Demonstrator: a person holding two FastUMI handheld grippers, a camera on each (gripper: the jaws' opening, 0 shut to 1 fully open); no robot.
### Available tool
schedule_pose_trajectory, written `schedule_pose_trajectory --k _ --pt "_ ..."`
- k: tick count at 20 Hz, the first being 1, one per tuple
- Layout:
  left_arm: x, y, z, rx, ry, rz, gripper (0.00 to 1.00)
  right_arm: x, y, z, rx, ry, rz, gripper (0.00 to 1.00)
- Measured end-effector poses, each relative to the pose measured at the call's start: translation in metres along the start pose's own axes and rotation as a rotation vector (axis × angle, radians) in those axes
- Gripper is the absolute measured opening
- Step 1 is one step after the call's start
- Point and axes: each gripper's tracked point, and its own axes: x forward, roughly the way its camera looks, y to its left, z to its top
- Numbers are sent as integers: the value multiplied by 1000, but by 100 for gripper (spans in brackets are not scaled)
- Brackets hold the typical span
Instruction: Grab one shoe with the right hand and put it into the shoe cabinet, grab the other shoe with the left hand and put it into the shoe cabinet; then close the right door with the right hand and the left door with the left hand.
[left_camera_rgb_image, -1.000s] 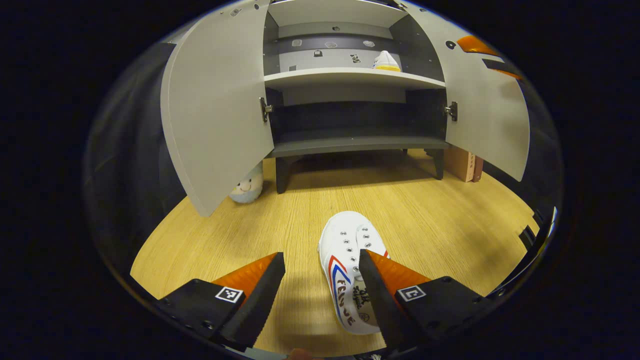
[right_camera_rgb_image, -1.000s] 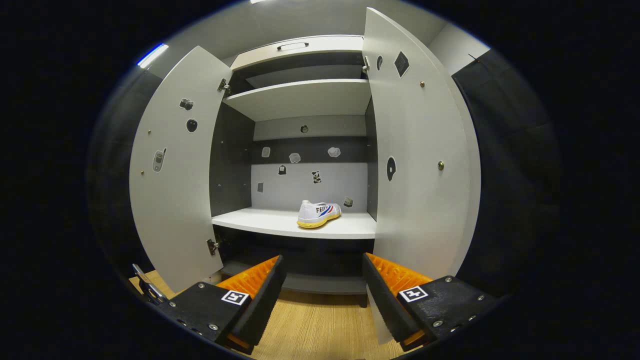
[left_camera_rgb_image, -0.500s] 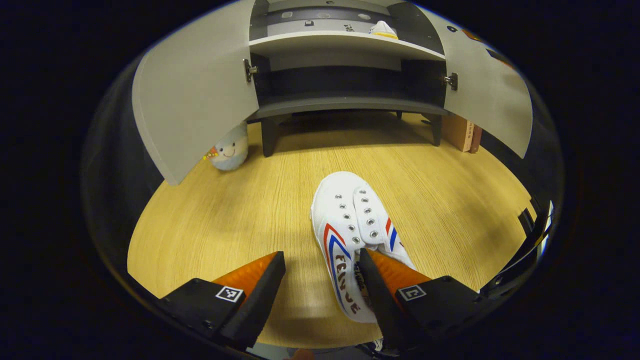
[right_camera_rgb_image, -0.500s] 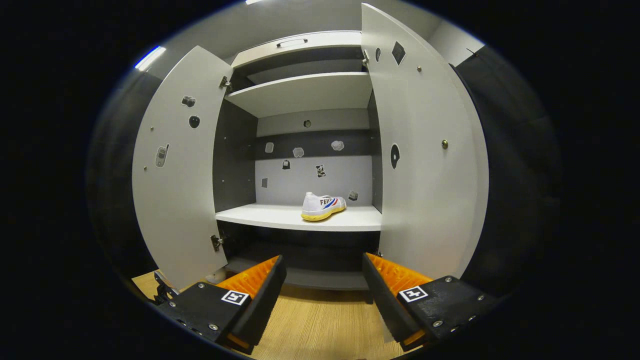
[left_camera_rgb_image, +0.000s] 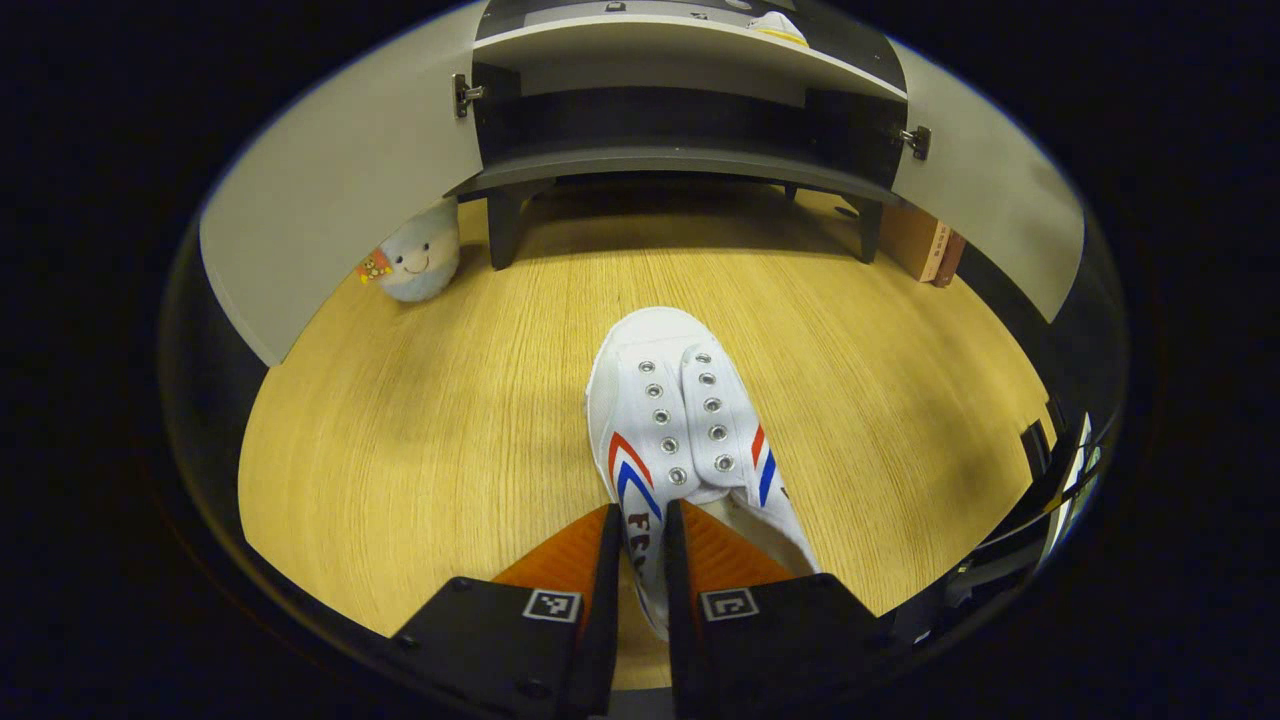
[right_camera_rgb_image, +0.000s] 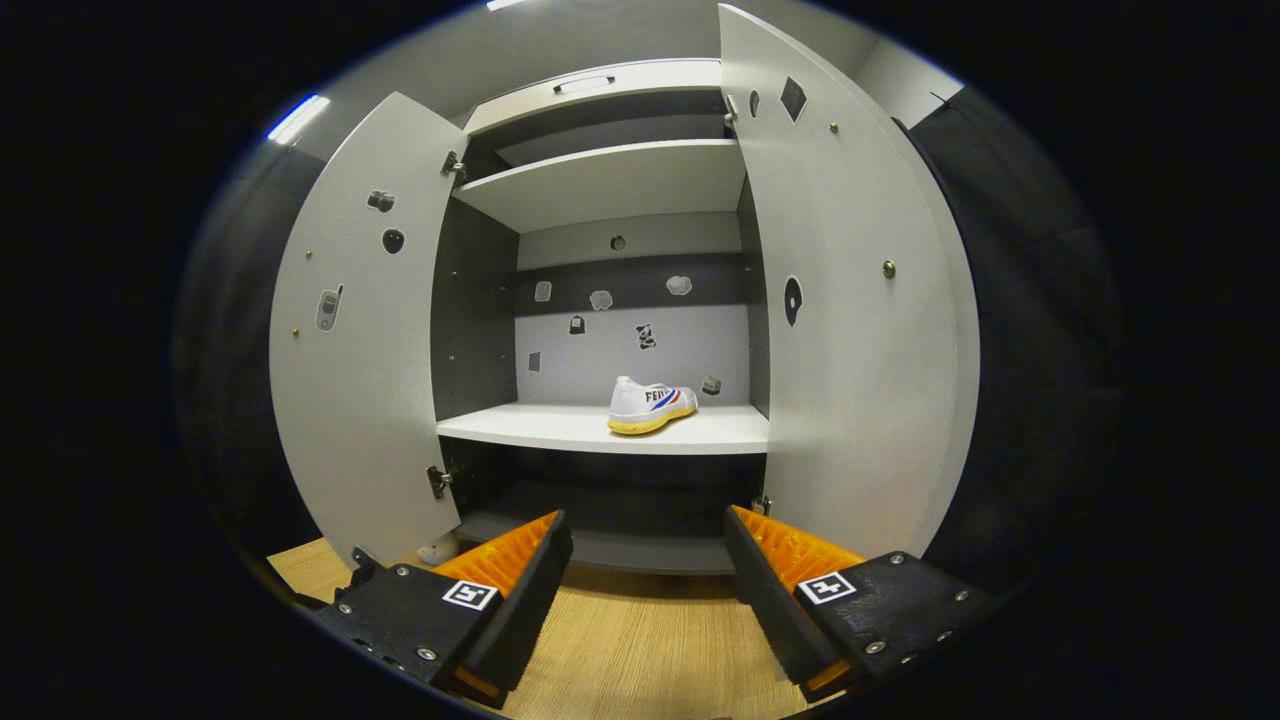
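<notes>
Shoe (left_camera_rgb_image: 690, 440) on the wooden floor (left_camera_rgb_image: 420, 440) lies nearest in the left gripper view: a white canvas low-top with metal eyelets and red and blue stripes, toe pointing toward the shoe cabinet (left_camera_rgb_image: 680, 120). The left gripper (left_camera_rgb_image: 636, 530) has its fingers drawn close together, pinching the thin side wall of that shoe near the heel opening, one finger outside and one inside. Beyond the shoe, the grained floor runs on to the cabinet's dark legs; a round, smiling plush toy (left_camera_rgb_image: 415, 260) sits by the cabinet's left front leg, below the swung-out left door (left_camera_rgb_image: 330, 200), and a brown box-like thing (left_camera_rgb_image: 925, 250) stands by the right leg. The right gripper view looks from farther back and higher, taking in the cabinet's upper part: the right gripper (right_camera_rgb_image: 648, 560) holds nothing, its ridged fingers spread wide above the floor before the cabinet. Past it, both flat pale doors, left (right_camera_rgb_image: 360, 320) and right (right_camera_rgb_image: 850, 300), stand open. Inside, the second shoe (right_camera_rgb_image: 652, 404), white with a yellow sole, rests on the pale middle shelf (right_camera_rgb_image: 560, 428) toward the cabinet's right wall, and small stickers (right_camera_rgb_image: 640, 335) dot the back panel.
</notes>
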Motion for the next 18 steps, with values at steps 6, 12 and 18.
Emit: schedule_pose_trajectory --k 6,12,18 --pt "3 0 4 -45 -33 13 13 -5 0 -5 27 -3 -1 93" --pt "-12 -4 28 -73 -80 -86 6 -18 -4 1 17 -19 -21 93" --pt "-50 9 64 -56 -183 -97 6 -31 -14 12 15 -44 -49 93"
